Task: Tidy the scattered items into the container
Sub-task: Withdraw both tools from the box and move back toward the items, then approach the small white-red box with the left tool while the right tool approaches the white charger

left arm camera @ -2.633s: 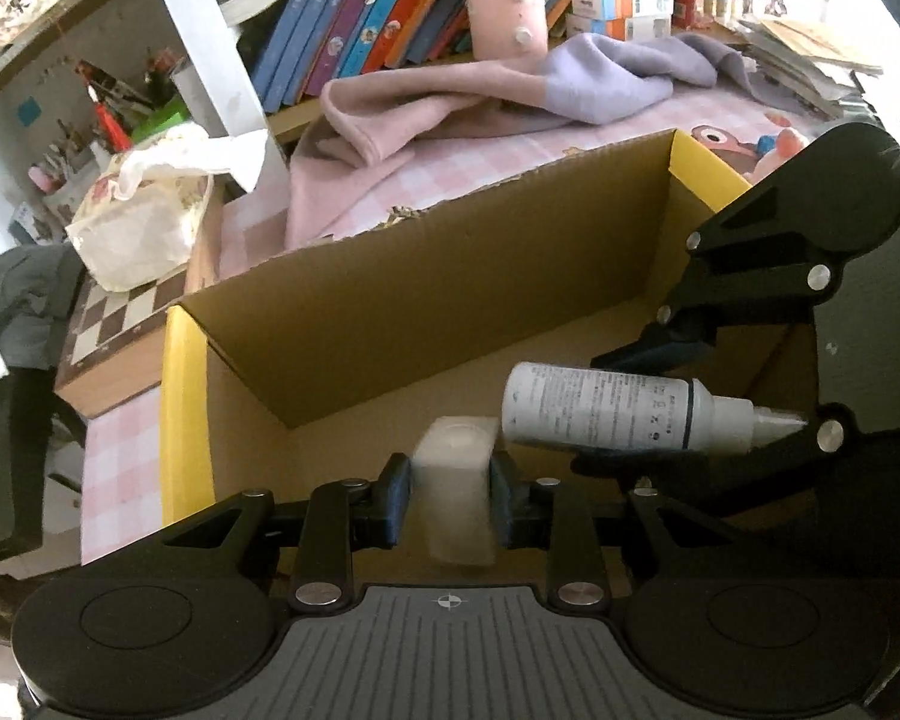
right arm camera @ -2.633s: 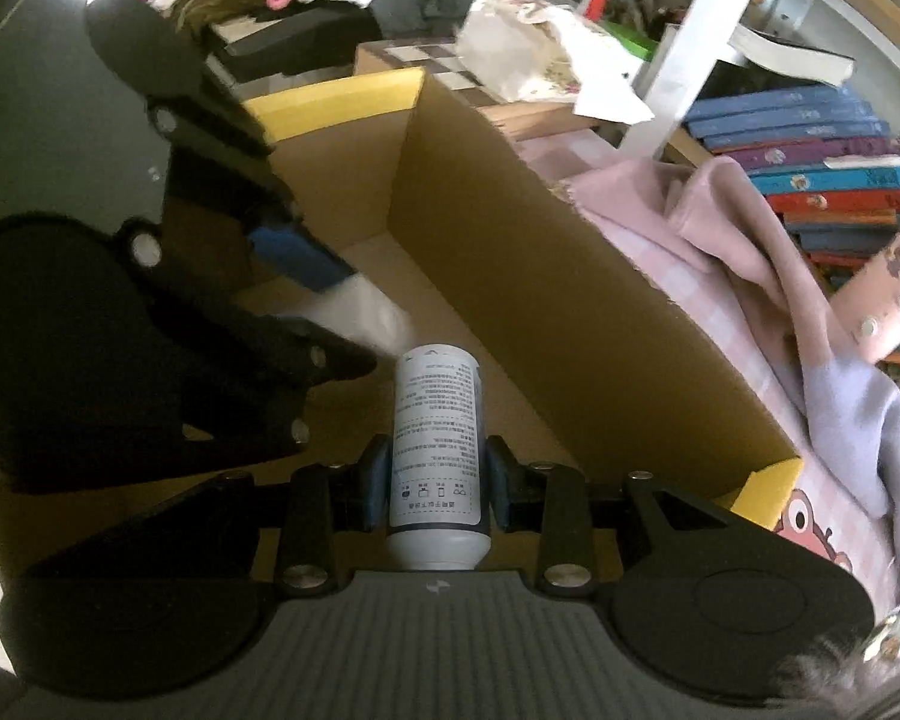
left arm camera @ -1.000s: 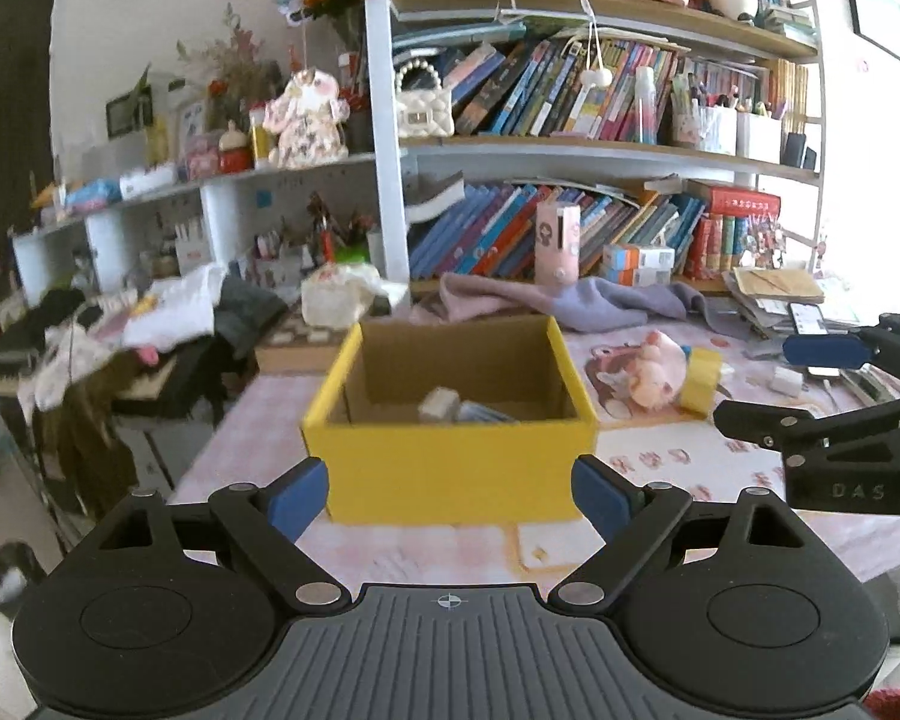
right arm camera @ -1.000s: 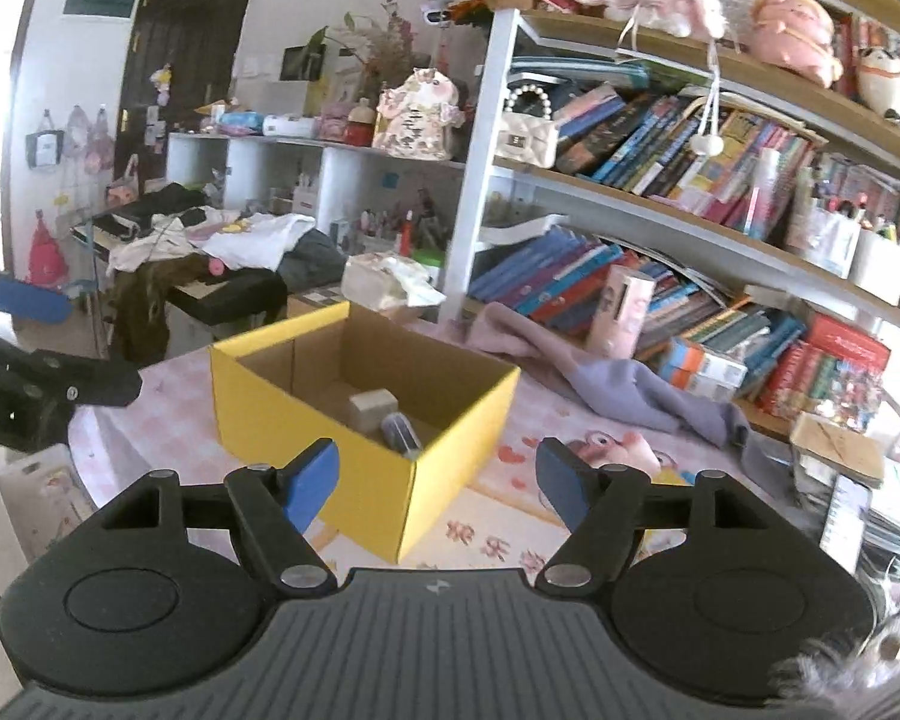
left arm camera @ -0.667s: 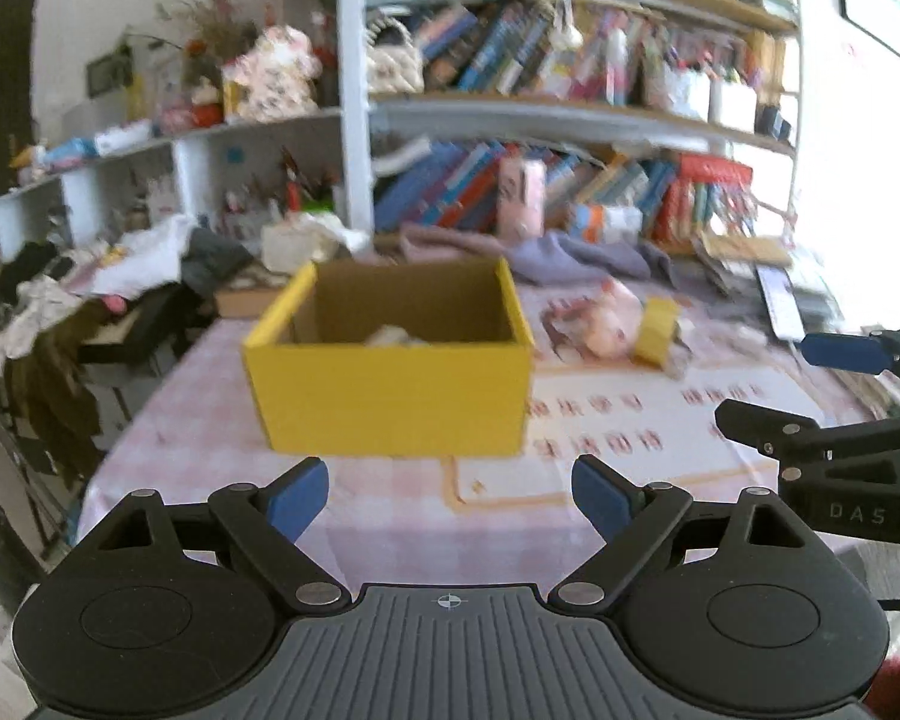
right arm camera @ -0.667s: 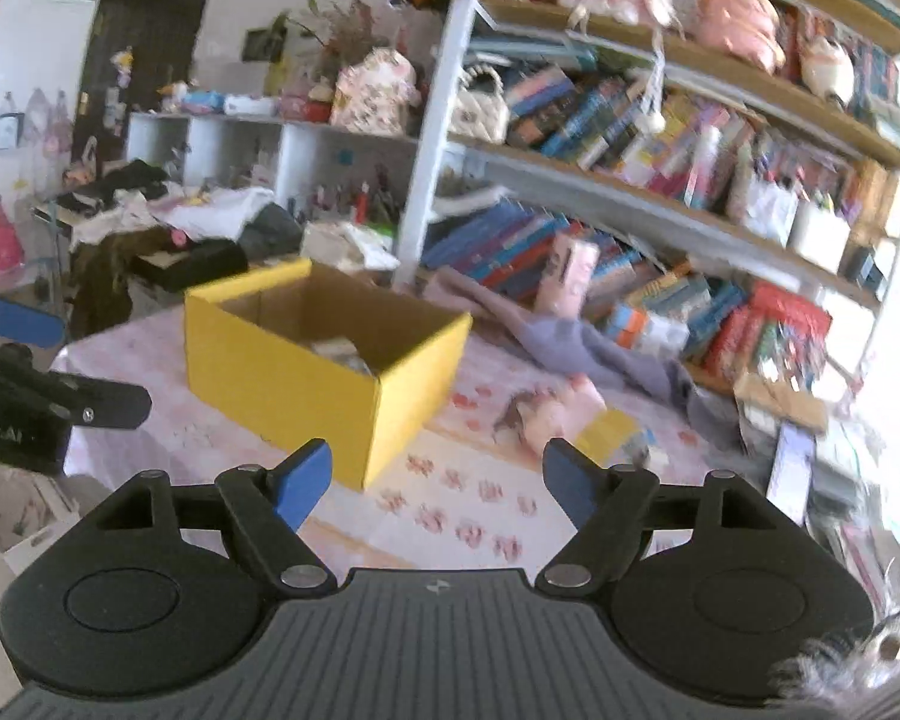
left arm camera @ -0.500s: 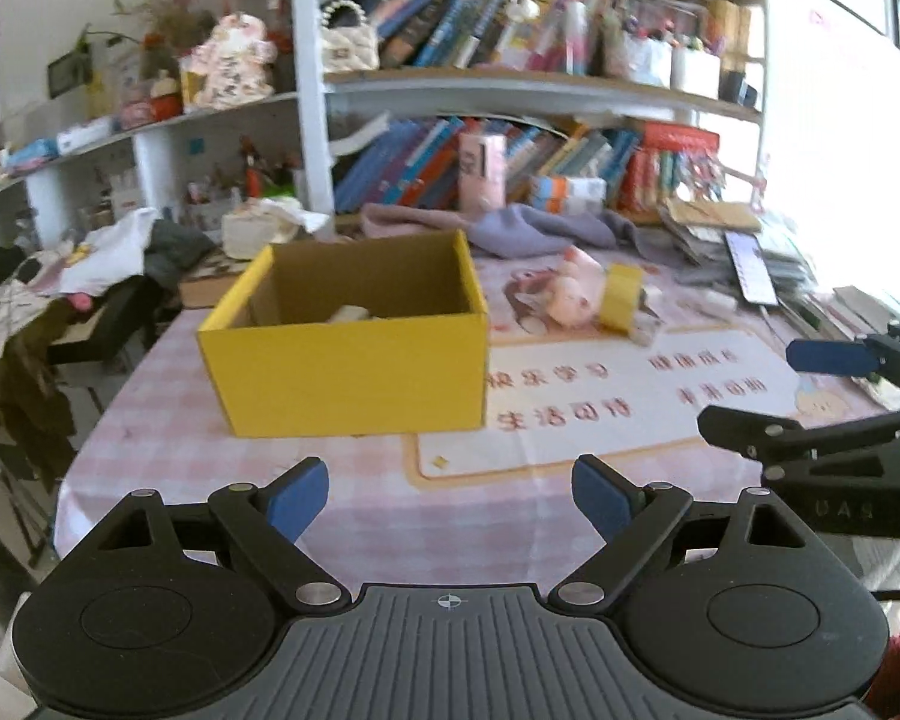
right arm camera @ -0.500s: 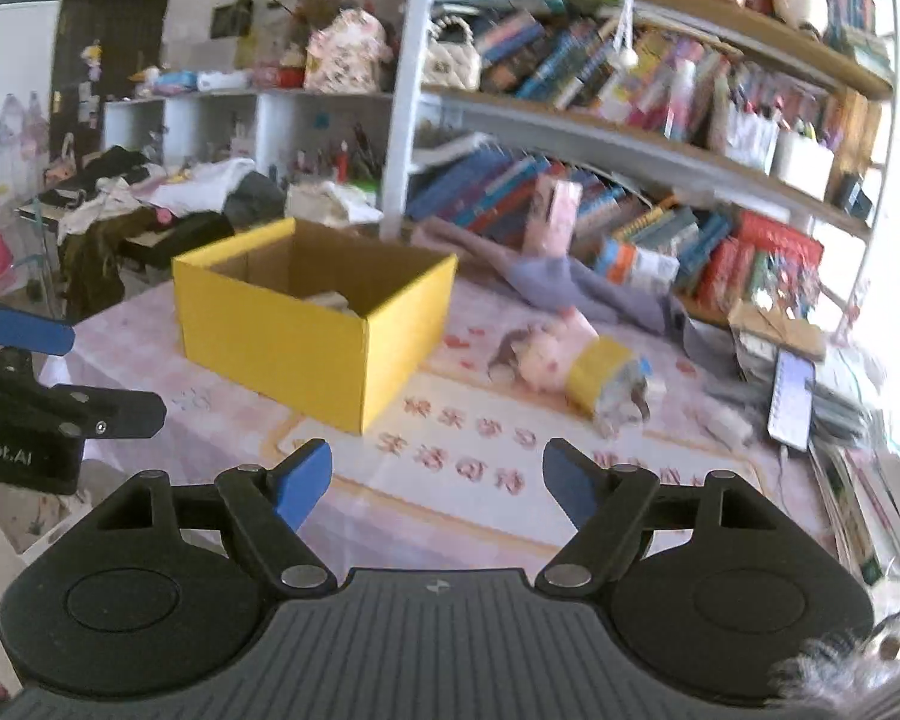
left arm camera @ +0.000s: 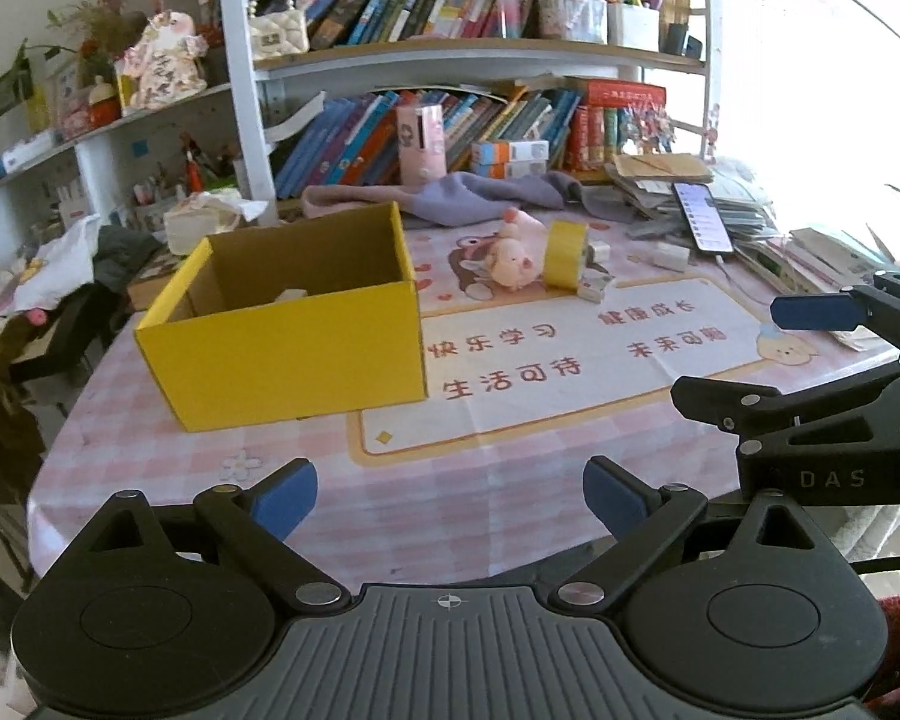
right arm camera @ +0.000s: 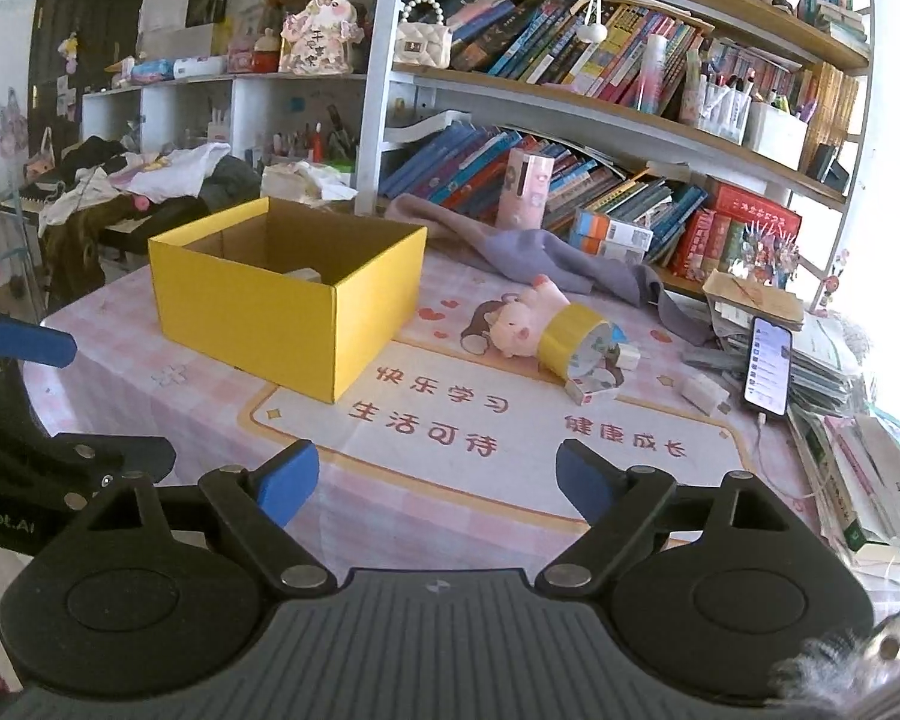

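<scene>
Yellow box [left arm camera: 294,354] on pink checked tablecloth [left arm camera: 450,498], left of printed mat [right arm camera: 498,420]; open top, pale block [left arm camera: 291,295] partly visible inside, other contents hidden by wall. Task judged part done. Outside box, right and far: pink plush pig [right arm camera: 525,324], yellow tape roll [right arm camera: 576,339], small white boxes [right arm camera: 591,390], touching cluster. Left gripper [left arm camera: 450,495] and right gripper [right arm camera: 438,480]: jaws opening, nothing between, both over near table edge.
</scene>
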A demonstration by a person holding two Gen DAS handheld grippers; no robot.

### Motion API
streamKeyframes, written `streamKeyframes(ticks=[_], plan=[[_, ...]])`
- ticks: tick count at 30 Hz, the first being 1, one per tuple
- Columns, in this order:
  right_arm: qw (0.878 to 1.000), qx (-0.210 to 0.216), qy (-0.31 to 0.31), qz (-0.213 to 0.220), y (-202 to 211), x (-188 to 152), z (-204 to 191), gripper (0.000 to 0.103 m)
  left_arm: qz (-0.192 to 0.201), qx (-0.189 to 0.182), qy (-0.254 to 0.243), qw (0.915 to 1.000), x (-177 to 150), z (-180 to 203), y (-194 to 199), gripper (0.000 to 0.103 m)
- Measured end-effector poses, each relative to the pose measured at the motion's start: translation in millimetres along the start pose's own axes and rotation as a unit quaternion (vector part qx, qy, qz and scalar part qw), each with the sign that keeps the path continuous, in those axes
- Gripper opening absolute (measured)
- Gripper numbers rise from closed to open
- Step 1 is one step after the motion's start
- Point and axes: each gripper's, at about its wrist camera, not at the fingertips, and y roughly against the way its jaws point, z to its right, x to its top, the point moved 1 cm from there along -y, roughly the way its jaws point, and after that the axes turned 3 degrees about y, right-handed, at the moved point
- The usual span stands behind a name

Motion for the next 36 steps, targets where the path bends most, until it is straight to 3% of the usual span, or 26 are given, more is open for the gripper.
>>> streamKeyframes(ticks=[16, 36], plan=[[0.999, -0.032, -0.023, -0.035, 0.1, -19.9, 32.1, 0.086, -0.028, -0.041, -0.035, 0.9982, 5.1, 35.8, -23.5, 0.098], [0.994, -0.079, -0.055, -0.048, -10.1, -27.0, 74.3, 0.086, -0.033, -0.093, -0.079, 0.9920, 23.7, 71.8, -58.0, 0.098]])
